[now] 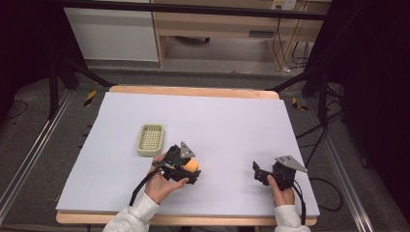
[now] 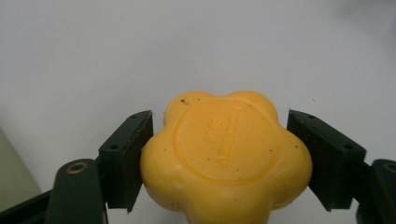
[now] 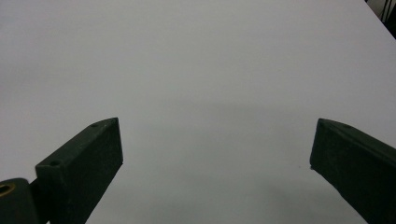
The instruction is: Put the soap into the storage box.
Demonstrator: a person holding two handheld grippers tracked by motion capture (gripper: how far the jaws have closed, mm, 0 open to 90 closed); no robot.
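Note:
A yellow flower-shaped bar of soap (image 2: 224,156) with raised lettering on its face sits between the black jaws of my left gripper (image 2: 219,140), which press on its two sides. From the high view, the soap (image 1: 193,165) pokes out of the left gripper (image 1: 189,170) near the table's front middle, held by a hand in a white sleeve. A pale green slotted soap dish (image 1: 151,140) lies just to the upper left of it. My right gripper (image 1: 258,174) rests at the front right. Its jaws (image 3: 217,140) stand wide apart over bare white surface with nothing between them.
A white sheet (image 1: 217,121) covers the wooden table, whose edge shows at front and back. A cable trails from each gripper toward the front edge. Black frame posts and floor cables stand around the table. A pale green edge (image 2: 11,179) shows at the lower left of the left gripper view.

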